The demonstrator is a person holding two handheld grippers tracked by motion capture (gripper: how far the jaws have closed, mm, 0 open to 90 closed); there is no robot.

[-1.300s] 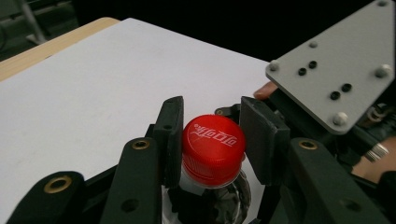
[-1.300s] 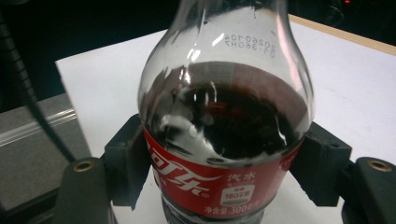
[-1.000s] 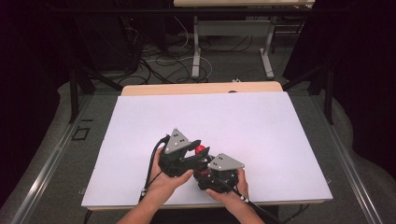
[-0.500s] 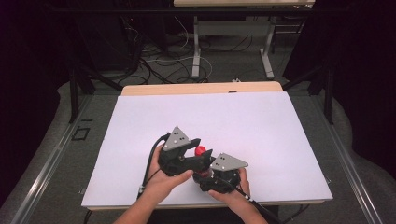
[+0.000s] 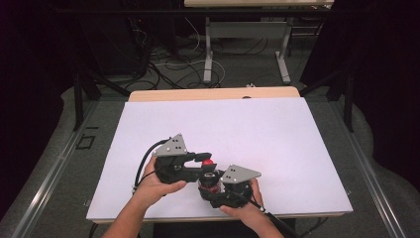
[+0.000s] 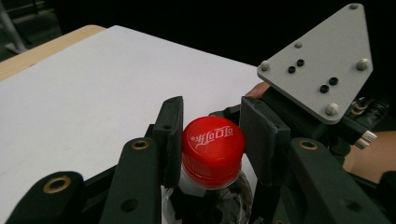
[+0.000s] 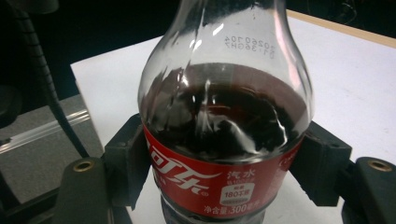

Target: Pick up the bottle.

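A small cola bottle with a red cap and a red label stands upright near the table's front edge. My right gripper is shut on the bottle's labelled body, a pad on each side. From the left, my left gripper reaches over the top. Its jaws have just been closing and now press on the red cap between them. In the high view the left gripper sits just above the right gripper. Dark drink fills the bottle to its shoulder.
A white sheet covers the table, with a wooden strip along the far edge. The right gripper's grey plate stands close behind the cap in the left gripper view. Table legs and cables lie on the floor beyond.
My left hand has shifted a little around the cap. The bottle and the right gripper have stayed in place.
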